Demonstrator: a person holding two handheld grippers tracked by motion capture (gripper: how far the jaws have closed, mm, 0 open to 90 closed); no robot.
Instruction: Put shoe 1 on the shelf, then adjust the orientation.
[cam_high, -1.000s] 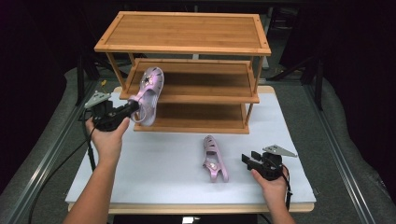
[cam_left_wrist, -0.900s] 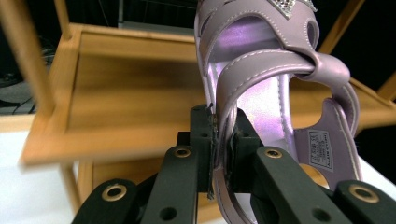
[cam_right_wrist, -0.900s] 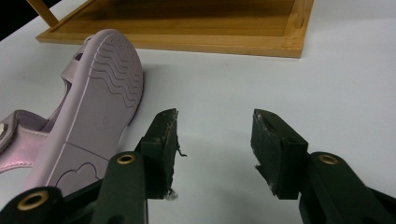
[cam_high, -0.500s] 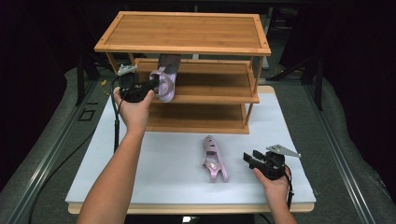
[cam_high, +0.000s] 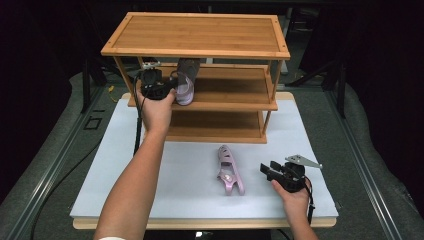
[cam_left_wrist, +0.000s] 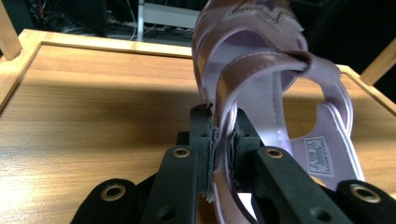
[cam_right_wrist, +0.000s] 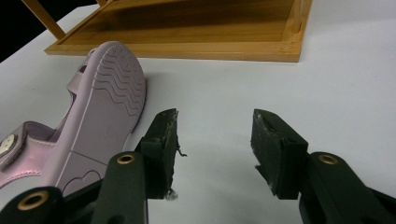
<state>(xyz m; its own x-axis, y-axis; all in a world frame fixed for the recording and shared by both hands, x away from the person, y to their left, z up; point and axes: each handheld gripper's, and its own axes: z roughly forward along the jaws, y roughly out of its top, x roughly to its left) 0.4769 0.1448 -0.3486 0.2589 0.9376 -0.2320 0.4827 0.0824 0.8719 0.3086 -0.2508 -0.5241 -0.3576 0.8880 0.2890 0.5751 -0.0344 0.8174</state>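
Pinching a lilac sandal (cam_left_wrist: 261, 88) over the rack's middle shelf (cam_high: 225, 87), the left gripper (cam_left_wrist: 223, 135) seems halfway done; its twin (cam_high: 229, 170) lies beside the right gripper's (cam_right_wrist: 212, 144) spread, empty jaws, awaiting shelving.

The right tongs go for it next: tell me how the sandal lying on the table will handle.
The sandal lies on its side, so it probably won't roll. Its thin straps look soft and may flex when pinched. It is likely light; the ridged sole should give grip.
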